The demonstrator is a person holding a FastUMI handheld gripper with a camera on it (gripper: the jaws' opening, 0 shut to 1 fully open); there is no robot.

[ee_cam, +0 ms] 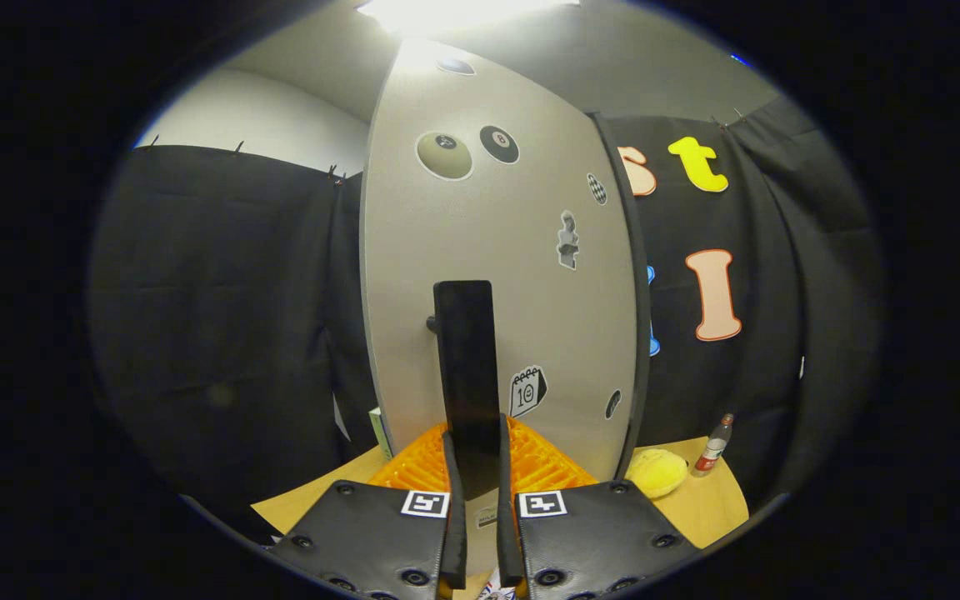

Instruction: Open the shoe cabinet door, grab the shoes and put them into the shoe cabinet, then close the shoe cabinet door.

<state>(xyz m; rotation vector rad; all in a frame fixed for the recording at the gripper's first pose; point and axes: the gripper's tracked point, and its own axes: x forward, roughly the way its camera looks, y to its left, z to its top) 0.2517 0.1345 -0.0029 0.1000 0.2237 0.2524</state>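
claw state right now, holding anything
Claw: shut on the cabinet door's handle, a finger pressing each side of the dark upright bar; door just beyond.

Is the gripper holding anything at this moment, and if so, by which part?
Yes. The gripper is shut on the door handle of the shoe cabinet door, both fingers pressing on the bar's lower end.

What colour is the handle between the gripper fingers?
Black; the handle on the pale grey door shows in the gripper view.
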